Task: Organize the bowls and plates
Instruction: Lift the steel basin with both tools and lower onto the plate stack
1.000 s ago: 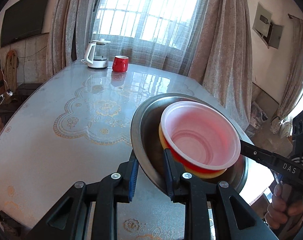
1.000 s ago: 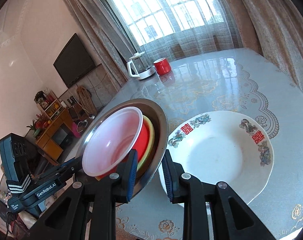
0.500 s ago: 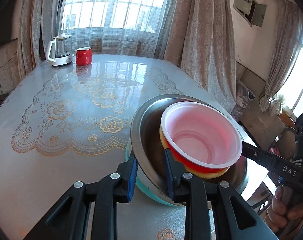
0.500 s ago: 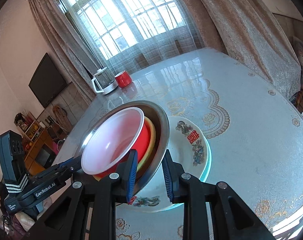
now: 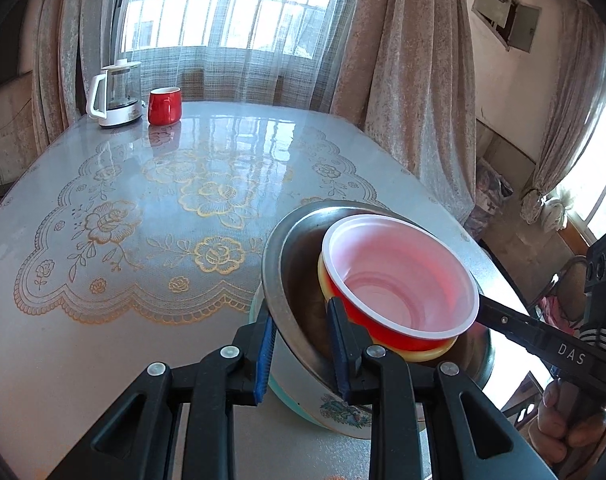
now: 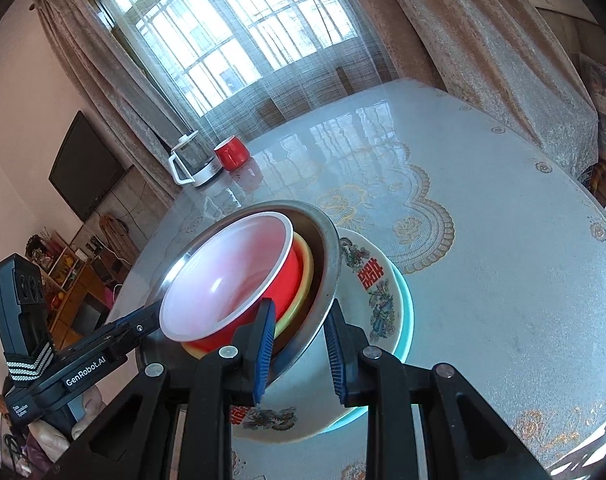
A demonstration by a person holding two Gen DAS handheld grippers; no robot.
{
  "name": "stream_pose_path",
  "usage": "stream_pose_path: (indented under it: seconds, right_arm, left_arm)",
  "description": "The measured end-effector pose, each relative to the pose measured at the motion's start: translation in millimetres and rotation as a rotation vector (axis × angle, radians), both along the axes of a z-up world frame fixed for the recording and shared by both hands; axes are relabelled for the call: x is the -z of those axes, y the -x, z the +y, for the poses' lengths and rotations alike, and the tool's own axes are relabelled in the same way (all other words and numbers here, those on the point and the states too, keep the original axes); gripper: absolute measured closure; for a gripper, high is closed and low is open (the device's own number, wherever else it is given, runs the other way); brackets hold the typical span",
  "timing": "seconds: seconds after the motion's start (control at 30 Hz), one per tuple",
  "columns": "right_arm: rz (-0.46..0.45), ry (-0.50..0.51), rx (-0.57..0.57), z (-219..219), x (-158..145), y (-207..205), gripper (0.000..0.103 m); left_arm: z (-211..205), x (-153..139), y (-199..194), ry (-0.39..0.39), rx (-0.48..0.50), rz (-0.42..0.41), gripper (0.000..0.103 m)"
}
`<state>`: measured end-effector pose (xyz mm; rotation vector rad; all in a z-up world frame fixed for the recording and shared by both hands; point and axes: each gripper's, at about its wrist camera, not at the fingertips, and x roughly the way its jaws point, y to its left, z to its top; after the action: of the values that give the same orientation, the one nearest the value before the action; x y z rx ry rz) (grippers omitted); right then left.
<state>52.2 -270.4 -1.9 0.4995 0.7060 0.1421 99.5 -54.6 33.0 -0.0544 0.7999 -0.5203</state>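
Both grippers are gripping the steel bowl's [image 5: 293, 280] rim from opposite sides: the left gripper [image 5: 301, 344] and right gripper [image 6: 297, 350] each keeping narrow fingers clamped on it. Nested inside are sitting a yellow bowl [image 6: 305, 276] and a red bowl [image 5: 399, 276]. The steel bowl is hovering directly above a white decorated plate [image 6: 373, 292] on the worktop [image 5: 123, 340].

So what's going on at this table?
A person holds a metal bowl by opposite rims with the left tongs and right tongs. Nested in it are a yellow bowl and a red bowl. It hangs over a decorated white plate stacked on a teal plate.
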Motion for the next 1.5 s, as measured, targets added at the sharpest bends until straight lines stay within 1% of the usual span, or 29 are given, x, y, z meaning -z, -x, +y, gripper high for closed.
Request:
stream_pose_path:
  seconds: [0.13,0.27,0.33,0.37,0.43,0.63,0.83,1.07,1.1,1.2,1.4,1.5]
  right_arm:
    - [0.014,-0.004,0.009,-3.3,5.4,2.5,0.077]
    - [0.062,0.024,0.033,-6.0,20.1,-2.0,0.077]
    - [0.056,0.051,0.043,-4.1,22.2,-1.4,0.078]
    - [0.051,0.058,0.043,-4.0,21.8,-1.5,0.078]
    - [0.047,0.065,0.045,-4.7,21.7,-1.9,0.079]
    - [0.043,0.051,0.046,-7.2,21.9,-1.3,0.079]
    - [0.046,-0.014,0.035,-11.4,22.5,2.2,0.077]
    - [0.026,-0.016,0.039,-9.3,22.5,7.4,0.076]
    - [0.024,-0.013,0.042,-8.9,22.7,7.5,0.076]
    - [0.025,0.019,0.051,-6.5,23.3,6.9,0.083]
    - [0.023,0.013,0.06,-6.9,26.8,5.4,0.084]
    - [0.029,0.01,0.06,-7.7,27.3,4.0,0.085]
  left_arm:
    - [-3.9,8.6,2.5,-0.001,0.02,0.021,0.076]
    - [-14.4,21.1,4.2,-0.037,0.026,0.036,0.076]
    - [-18.5,23.5,7.4,-0.066,0.022,0.012,0.076]
    - [-19.1,24.2,7.7,-0.071,0.016,0.013,0.076]
    - [-17.4,25.8,6.3,-0.059,0.014,0.025,0.076]
    - [-17.7,25.4,5.8,-0.069,0.011,0.03,0.076]
    - [-19.7,24.9,7.7,-0.084,-0.002,0.02,0.075]
    - [-19.6,24.7,8.5,-0.089,-0.006,0.016,0.075]
    - [-19.7,24.7,8.6,-0.091,-0.008,0.016,0.075]
    - [-20.5,24.6,8.6,-0.092,-0.013,0.019,0.075]
    - [-24.1,26.7,10.5,-0.13,-0.015,0.002,0.075]
    - [-24.9,27.0,9.7,-0.134,-0.016,0.005,0.075]
